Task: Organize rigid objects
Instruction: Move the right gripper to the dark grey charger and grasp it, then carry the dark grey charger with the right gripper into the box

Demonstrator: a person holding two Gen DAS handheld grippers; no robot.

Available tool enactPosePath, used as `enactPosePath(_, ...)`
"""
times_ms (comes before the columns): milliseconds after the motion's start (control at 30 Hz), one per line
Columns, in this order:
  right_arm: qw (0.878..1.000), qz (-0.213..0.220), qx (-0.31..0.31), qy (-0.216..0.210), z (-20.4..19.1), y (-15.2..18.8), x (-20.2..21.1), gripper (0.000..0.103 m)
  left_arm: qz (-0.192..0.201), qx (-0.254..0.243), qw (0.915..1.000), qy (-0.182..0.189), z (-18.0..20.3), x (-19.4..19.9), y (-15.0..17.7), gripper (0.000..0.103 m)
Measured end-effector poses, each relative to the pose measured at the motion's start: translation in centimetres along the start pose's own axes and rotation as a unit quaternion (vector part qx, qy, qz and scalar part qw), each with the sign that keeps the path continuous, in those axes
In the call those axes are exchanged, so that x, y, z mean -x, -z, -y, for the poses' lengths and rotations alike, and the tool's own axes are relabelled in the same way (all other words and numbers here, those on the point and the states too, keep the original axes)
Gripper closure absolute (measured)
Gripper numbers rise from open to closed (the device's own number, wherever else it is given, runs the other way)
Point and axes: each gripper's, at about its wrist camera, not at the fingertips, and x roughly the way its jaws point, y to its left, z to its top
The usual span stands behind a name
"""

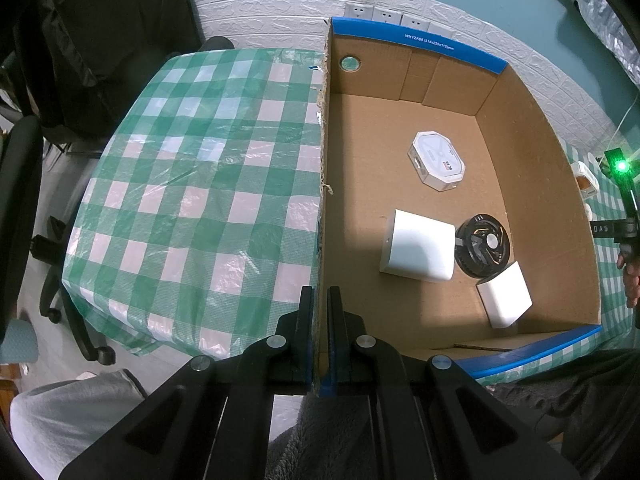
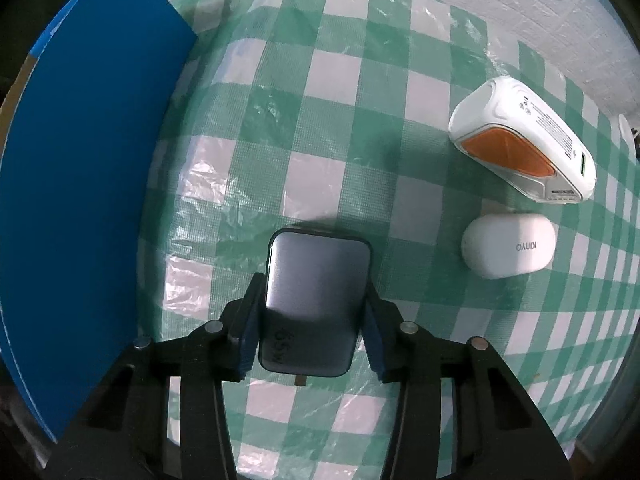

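A: Left tool (image 1: 319,320)?
B: Pressed together on the left wall of the cardboard box (image 1: 322,184), 1 finger inside, 1 outside. The box sits on the desk (image 1: 192,184) with the green-and-white check cover.

A: Contents of the box?
B: 4 items on its floor: an octagonal white case (image 1: 437,160) further back, a large white block (image 1: 418,246), a black round device (image 1: 482,247) touching that block's right side, and a smaller white block (image 1: 505,295) just in front of the round device.

A: Right tool (image 2: 311,308)?
B: Pointing down at the desk, pinching a grey charger (image 2: 314,296) by its 2 long sides; both pads touch it. The box's blue outer wall (image 2: 80,184) is to its left.

A: Anything else outside the box?
B: A white-and-orange device (image 2: 524,148) and a white oval case (image 2: 508,245), close together, well right of the charger.
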Motion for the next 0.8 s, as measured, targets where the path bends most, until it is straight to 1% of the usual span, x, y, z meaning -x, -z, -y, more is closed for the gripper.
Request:
enactPosePath(267,1.000,-0.010,0.015,0.010,-0.4,1.7,-0.4,0.060,0.000,-0.001,1.0000,-0.001,-0.1,0.1,0.0,0.099)
enactPosePath(467,1.000,-0.015,0.026,-0.001,-0.4,3.5,-0.1,0.060,0.000,-0.001,1.0000,-0.005,-0.3,0.2,-0.2,0.099)
enactPosePath(700,0.998,-0.003,0.052,-0.019,-2.0,4.5,3.2,0.060,0.000,0.000,1.0000,-0.005,-0.2,0.2,-0.1,0.099)
enactPosePath(800,0.997,0.007,0.071,-0.027,-3.9,4.5,5.3,0.060,0.000,0.000,1.0000,-0.006,-0.2,0.2,-0.1,0.099)
